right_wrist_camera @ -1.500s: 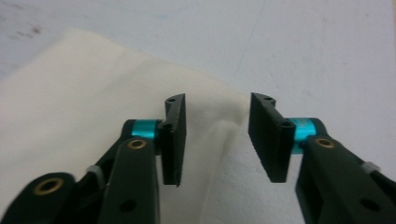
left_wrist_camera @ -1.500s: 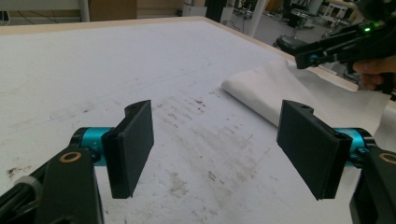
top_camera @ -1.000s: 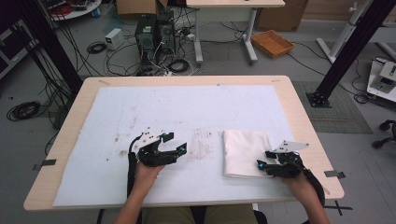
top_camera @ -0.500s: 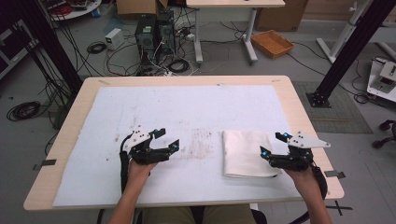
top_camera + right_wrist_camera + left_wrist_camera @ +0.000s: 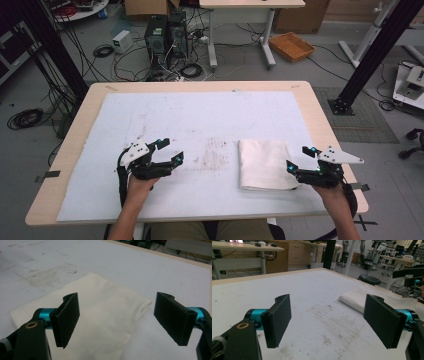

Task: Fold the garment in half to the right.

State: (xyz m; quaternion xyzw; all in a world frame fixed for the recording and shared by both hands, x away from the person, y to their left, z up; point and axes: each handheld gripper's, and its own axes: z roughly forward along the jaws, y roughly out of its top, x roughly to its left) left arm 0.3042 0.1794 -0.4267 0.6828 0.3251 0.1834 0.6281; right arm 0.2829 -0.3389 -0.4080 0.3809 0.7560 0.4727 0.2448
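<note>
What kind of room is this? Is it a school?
More likely a robotics lab or workshop: computer towers and tangled cables sit on the floor, black metal frame posts stand around, and a person works at a table with hand-held grippers.

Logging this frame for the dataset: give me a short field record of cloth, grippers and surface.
cloth: folded white cloth, flat on the mat, right of centre
right gripper: open, jaws have just been opening, at the cloth's right edge, nothing gripped
left gripper: open, empty, apart from the cloth
surface: white mat on wooden table, brown stains left of the cloth
</note>
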